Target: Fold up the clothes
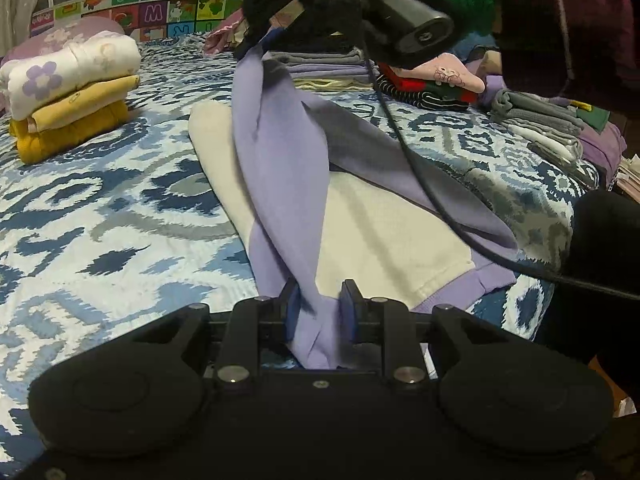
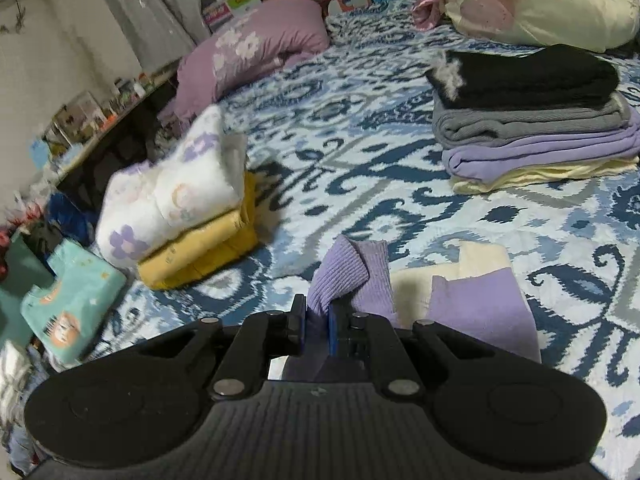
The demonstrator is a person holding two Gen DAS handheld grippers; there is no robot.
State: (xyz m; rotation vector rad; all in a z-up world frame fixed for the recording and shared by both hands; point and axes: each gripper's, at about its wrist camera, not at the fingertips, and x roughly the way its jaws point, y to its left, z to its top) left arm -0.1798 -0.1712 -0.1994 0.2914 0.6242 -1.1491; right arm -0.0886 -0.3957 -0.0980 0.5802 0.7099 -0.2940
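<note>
A cream and lilac sweatshirt [image 1: 380,236] lies on the bed, its body flat. One lilac sleeve [image 1: 280,152] is lifted and stretched between both grippers. My left gripper [image 1: 320,312] is low at the near edge, shut on the sleeve where it joins the body. My right gripper [image 1: 264,40] is raised at the top of the left wrist view and holds the sleeve's far end. In the right wrist view that gripper [image 2: 318,316] is shut on the ribbed lilac cuff [image 2: 344,276], with the sweatshirt [image 2: 476,304] below it.
The bed has a blue and white patterned cover [image 1: 100,220]. Folded stacks sit on it: white floral over yellow [image 2: 180,208], black and grey over lilac [image 2: 532,120], a striped pile [image 1: 432,92] and a grey pile [image 1: 536,120]. A lilac pillow [image 2: 248,52] lies at the back.
</note>
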